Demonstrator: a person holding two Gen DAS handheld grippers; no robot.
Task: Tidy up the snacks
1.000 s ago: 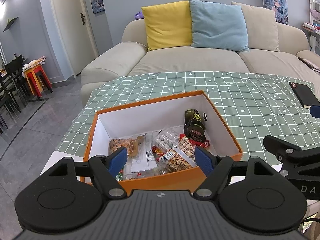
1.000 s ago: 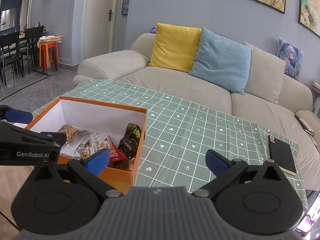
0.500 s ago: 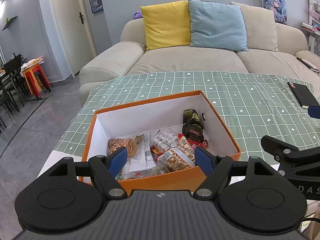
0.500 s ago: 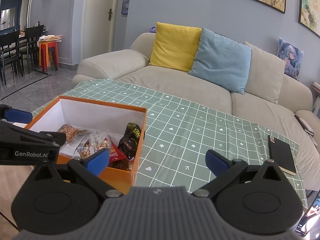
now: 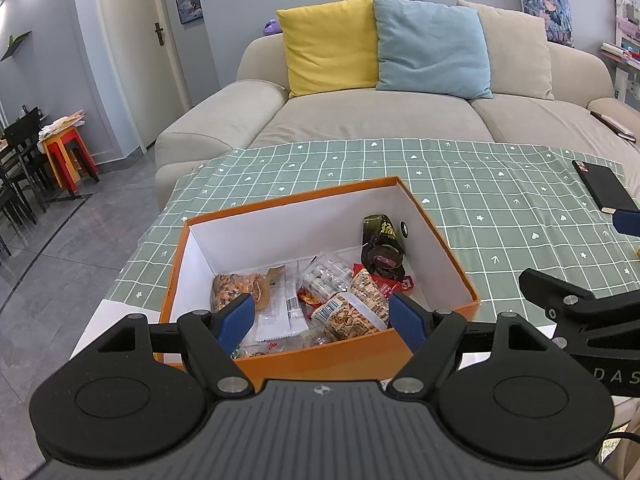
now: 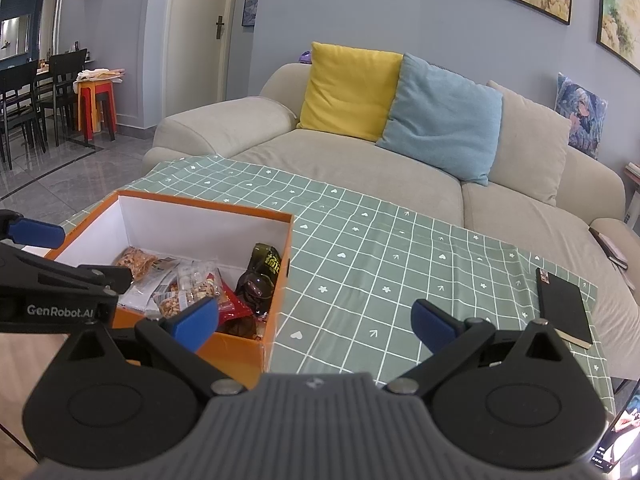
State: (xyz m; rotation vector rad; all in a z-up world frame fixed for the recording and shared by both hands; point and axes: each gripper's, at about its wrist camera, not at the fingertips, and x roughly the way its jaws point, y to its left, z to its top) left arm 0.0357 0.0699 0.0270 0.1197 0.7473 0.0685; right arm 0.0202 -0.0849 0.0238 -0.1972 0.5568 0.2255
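An orange box [image 5: 460,268] with white inside walls stands on the green checked tablecloth [image 5: 500,200]. It holds several snack packets: a dark brown bag [image 5: 382,246] at the right wall, a clear nut packet [image 5: 348,314], a white wrapper [image 5: 280,312]. My left gripper [image 5: 322,320] is open and empty just in front of the box's near wall. My right gripper [image 6: 314,322] is open and empty beside the box's [image 6: 280,280] right side, over the cloth. The dark bag [image 6: 262,276] shows in that view too.
A black notebook [image 6: 564,306] lies on the cloth at the far right, also in the left wrist view [image 5: 604,188]. A beige sofa [image 5: 360,120] with yellow, blue and beige cushions stands behind the table. Dining chairs and red stools [image 6: 96,104] are far left.
Both grippers have stayed open and almost still. The left view has drifted very slightly; the box and snacks have not moved.
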